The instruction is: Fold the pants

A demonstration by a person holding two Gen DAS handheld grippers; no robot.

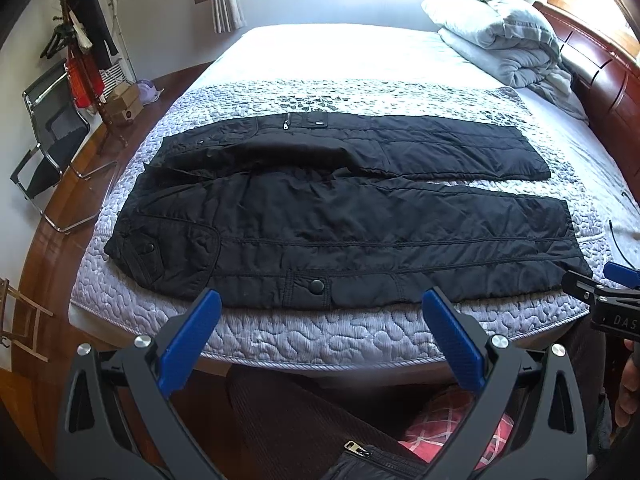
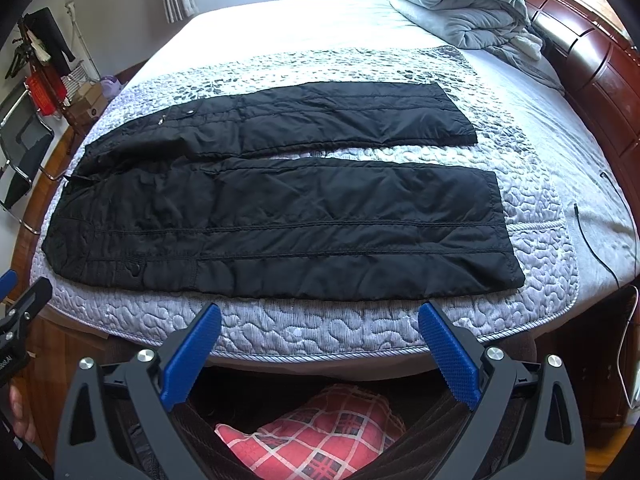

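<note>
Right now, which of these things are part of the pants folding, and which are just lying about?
Part of the job:
pants
left hand-held gripper
right hand-held gripper
bed

Lying about:
duvet
chair
boxes
cable

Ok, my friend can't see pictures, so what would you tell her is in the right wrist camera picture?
Black pants lie spread flat on a bed, both legs side by side, waist to the left. The right gripper hangs open just short of the bed's near edge, holding nothing. A grey folded blanket sits at the far right corner.
</note>
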